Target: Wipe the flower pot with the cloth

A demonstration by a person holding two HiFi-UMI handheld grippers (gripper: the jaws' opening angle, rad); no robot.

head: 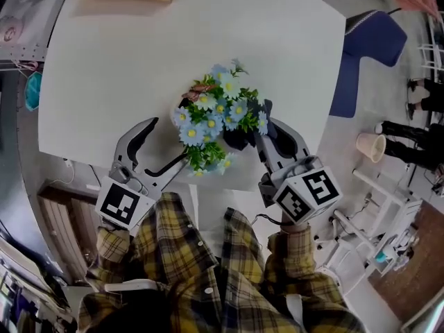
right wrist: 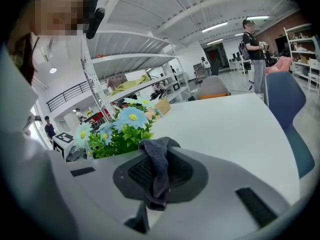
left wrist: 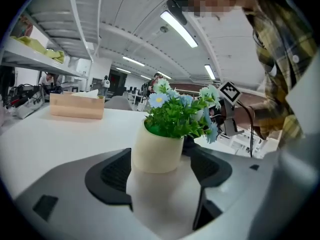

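Flowers (head: pixel 218 113) in blue, with green leaves, fill the flower pot (left wrist: pixel 156 151). The pot is cream and stands near the front edge of the white table (head: pixel 139 61). The left gripper (head: pixel 165 144) has its jaws wide apart. The pot sits just in front, between the jaw tips, and they do not squeeze it. The right gripper (head: pixel 267 134) is right by the other side of the flowers. Its jaws are pressed together on the cloth (right wrist: pixel 157 176), a dark grey one that sticks up out of them. Far back on the table sits a wooden box (left wrist: pixel 76 105)
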